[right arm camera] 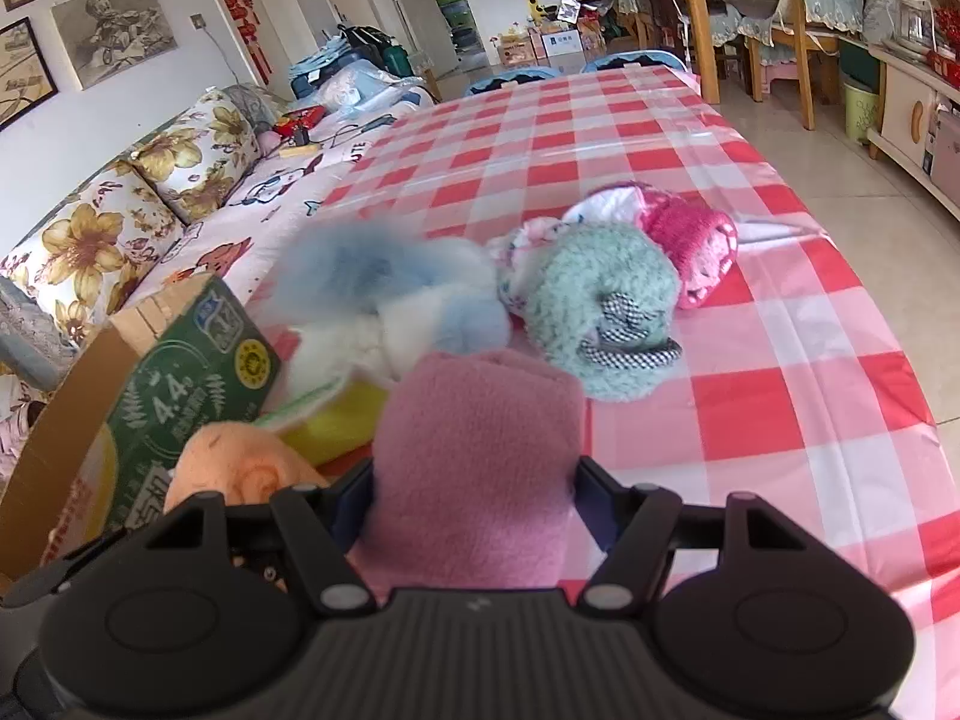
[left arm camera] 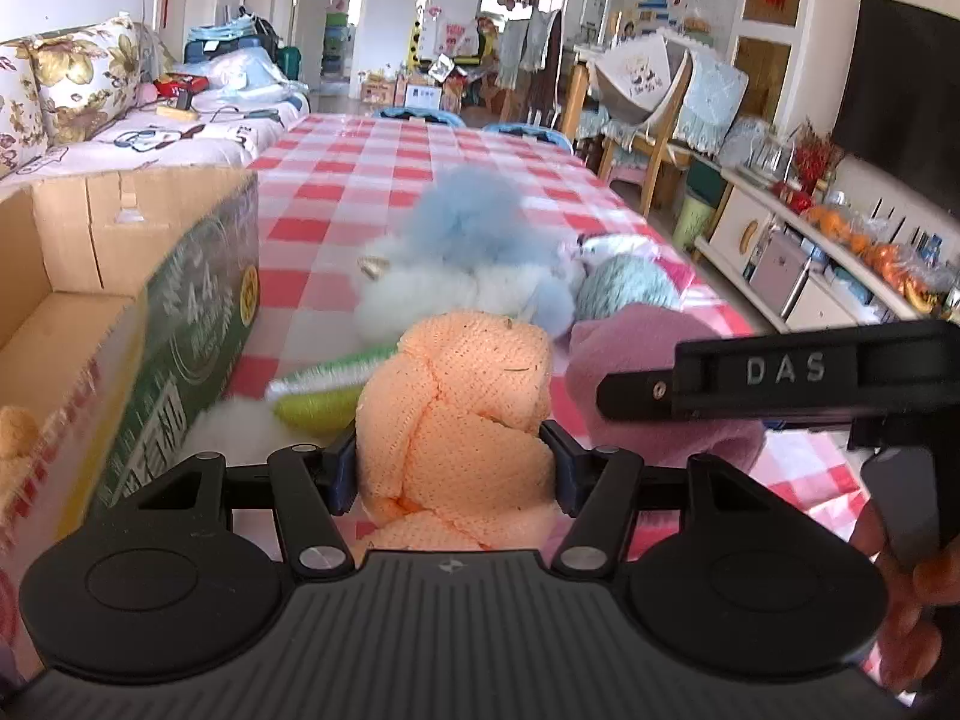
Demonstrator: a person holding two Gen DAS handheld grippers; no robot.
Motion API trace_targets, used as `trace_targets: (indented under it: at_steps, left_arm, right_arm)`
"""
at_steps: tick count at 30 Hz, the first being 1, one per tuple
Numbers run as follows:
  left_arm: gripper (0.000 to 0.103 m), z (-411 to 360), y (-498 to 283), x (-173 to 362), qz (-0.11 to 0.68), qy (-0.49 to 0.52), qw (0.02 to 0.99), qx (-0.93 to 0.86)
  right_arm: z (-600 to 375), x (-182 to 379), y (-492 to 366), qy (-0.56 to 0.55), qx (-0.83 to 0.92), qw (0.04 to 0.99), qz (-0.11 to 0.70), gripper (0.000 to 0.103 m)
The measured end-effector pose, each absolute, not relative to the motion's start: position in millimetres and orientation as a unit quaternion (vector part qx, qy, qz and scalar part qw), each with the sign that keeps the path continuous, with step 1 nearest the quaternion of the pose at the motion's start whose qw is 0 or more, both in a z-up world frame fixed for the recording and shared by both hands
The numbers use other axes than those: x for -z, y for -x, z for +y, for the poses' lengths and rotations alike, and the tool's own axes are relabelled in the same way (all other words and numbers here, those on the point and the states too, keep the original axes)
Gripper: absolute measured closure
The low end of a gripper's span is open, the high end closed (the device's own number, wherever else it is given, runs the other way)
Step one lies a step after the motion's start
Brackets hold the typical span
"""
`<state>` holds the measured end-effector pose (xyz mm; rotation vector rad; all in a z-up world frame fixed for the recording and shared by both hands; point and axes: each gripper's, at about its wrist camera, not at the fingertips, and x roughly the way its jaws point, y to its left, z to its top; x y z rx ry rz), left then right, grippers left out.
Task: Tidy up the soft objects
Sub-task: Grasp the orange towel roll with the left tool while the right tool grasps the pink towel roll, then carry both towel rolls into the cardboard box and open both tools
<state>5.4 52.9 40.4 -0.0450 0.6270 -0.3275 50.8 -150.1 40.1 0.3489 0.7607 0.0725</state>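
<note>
My left gripper (left arm camera: 450, 468) is shut on an orange knitted soft toy (left arm camera: 456, 384), held just right of the open cardboard box (left arm camera: 120, 300). My right gripper (right arm camera: 474, 498) is shut on a pink fleece item (right arm camera: 480, 450); it also shows in the left wrist view (left arm camera: 636, 348), right of the orange toy. On the red-checked table (right arm camera: 780, 360) lie a blue-and-white fluffy plush (right arm camera: 384, 294), a teal fuzzy hat (right arm camera: 600, 300), a magenta knitted item (right arm camera: 690, 240) and a yellow-green item (right arm camera: 336, 420). The orange toy shows in the right wrist view (right arm camera: 240, 462).
The box (right arm camera: 180, 384) stands at the table's left edge, with a tan soft item (left arm camera: 18, 432) inside. A floral sofa (right arm camera: 120, 210) is beyond the left edge. Chairs (left arm camera: 648, 120) and a low cabinet (left arm camera: 810, 264) stand to the right.
</note>
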Motion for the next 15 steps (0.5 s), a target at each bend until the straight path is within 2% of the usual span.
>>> trace_targets:
  at_steps: [15]
  left_arm:
    - [0.029,70,0,-62,0.260,0.051,0.950,0.166]
  right_arm:
    - [-139,-80,-36,-0.196,-0.065,0.928,0.311,0.034]
